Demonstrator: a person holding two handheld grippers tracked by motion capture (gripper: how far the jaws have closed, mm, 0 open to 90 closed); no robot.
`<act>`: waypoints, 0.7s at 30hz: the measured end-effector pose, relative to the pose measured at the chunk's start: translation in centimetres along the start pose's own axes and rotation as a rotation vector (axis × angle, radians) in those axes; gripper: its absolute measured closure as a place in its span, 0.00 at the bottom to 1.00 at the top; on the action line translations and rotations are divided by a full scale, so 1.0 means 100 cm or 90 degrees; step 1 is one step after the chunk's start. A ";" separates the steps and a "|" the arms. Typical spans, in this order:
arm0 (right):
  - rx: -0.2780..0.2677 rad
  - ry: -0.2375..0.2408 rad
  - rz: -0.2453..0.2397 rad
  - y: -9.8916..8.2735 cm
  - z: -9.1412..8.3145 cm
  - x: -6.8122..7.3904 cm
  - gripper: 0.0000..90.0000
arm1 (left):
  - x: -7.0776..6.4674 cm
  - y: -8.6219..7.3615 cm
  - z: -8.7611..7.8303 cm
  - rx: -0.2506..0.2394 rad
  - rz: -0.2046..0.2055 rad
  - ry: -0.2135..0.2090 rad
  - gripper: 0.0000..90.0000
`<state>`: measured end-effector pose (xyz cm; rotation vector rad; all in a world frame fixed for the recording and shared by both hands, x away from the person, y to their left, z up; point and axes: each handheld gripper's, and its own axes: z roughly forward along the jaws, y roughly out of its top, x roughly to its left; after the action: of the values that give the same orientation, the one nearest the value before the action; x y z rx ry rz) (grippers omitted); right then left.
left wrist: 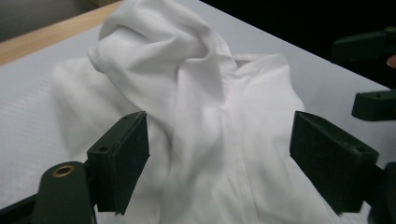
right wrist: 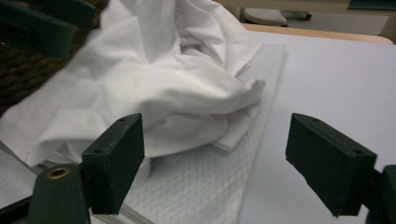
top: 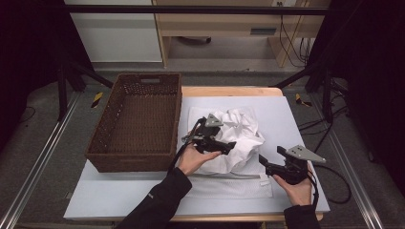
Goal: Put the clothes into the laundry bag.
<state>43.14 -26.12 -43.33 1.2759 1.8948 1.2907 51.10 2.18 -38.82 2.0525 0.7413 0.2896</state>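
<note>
1. white shirt (top: 235,138) lies crumpled in a heap mid-surface, on a textured mat (top: 229,183), just right of the wicker basket (top: 136,119).
2. left gripper (top: 224,145) sits over the heap's near-left side; jaws wide apart, cloth between them but pads not pressing, so nothing is held.
3. right gripper (top: 265,164) hovers near the heap's near-right edge; jaws wide and empty, aimed at the loose fold.
4. judgement: both look lined up for a fresh two-point grab, probably to spread or lift the shirt.
5. basket is empty, likely the drop spot.
</note>
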 end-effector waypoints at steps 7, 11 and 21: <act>-0.011 0.044 0.019 0.016 0.015 0.019 0.13 | -0.007 -0.039 -0.043 -0.021 0.005 0.056 0.43; -0.011 0.049 0.018 0.025 0.030 0.034 0.09 | -0.014 -0.065 -0.058 -0.010 0.005 0.078 0.64; 0.060 -0.007 0.022 0.039 0.088 0.063 0.04 | -0.028 -0.120 -0.067 0.019 0.023 0.076 0.80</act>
<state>49.16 -16.36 -42.89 1.3651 1.9543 1.2212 41.07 9.94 -44.69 2.0921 0.7848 0.4278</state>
